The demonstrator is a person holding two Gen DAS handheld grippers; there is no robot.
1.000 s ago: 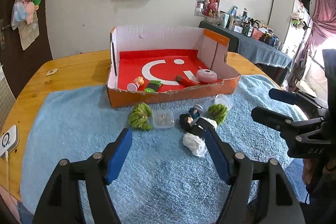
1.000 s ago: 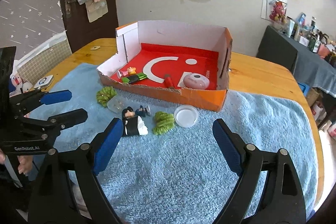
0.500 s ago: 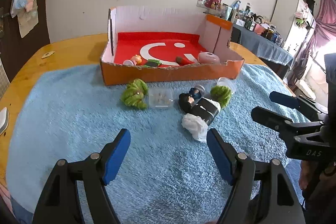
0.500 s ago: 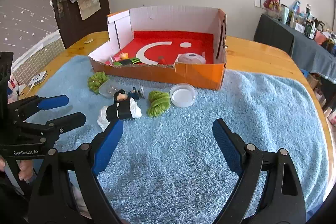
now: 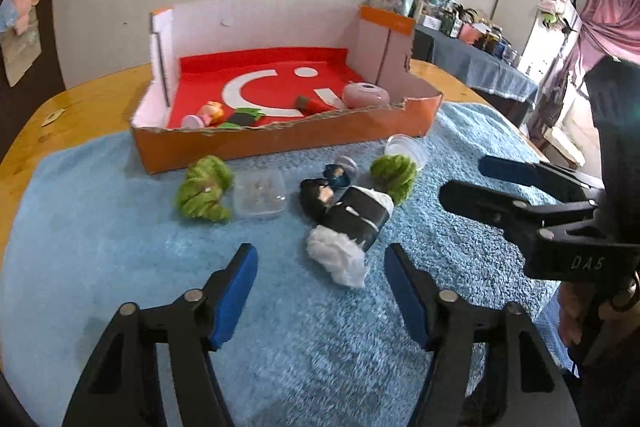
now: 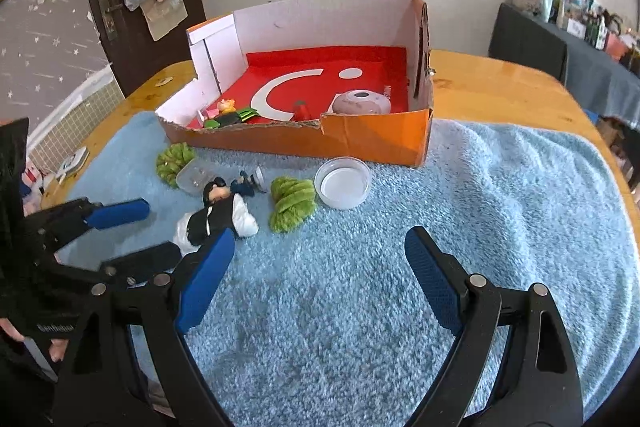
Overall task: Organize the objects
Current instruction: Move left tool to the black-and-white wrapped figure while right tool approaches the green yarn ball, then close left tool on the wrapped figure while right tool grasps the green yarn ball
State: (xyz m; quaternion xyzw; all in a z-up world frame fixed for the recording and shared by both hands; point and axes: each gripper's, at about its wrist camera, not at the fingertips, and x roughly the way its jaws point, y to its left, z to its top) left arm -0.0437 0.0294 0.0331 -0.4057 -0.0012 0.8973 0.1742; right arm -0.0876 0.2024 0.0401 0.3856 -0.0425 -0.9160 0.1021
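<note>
The left gripper (image 5: pixel 320 291) stood wide open and held nothing, its blue pads (image 5: pixel 234 297) low over the towel (image 5: pixel 120 267) with the black-and-white doll (image 5: pixel 344 217) lying just beyond them, near the right pad. The right gripper (image 6: pixel 316 283) was spread equally wide and empty, hovering over bare towel nearer the camera.

The doll lay on its side among two green fuzzy bundles (image 5: pixel 204 189), a small clear tub (image 5: pixel 260 193), a tiny blue figure (image 5: pixel 338 175) and a round clear lid (image 6: pixel 343 181) — all on the towel just in front of the orange box (image 5: pixel 280 139). It looked light, with a hard head and a soft white skirt; the firm black middle seemed the best place to pinch, since the fluffy end would probably squash and slip.

Inside the box sat a pink round case (image 6: pixel 362 103) and a few small toys. The right wrist view showed the lid fully and the box's high right wall; the left wrist view half hid that lid behind a green bundle, but showed the doll's white skirt end closer.
</note>
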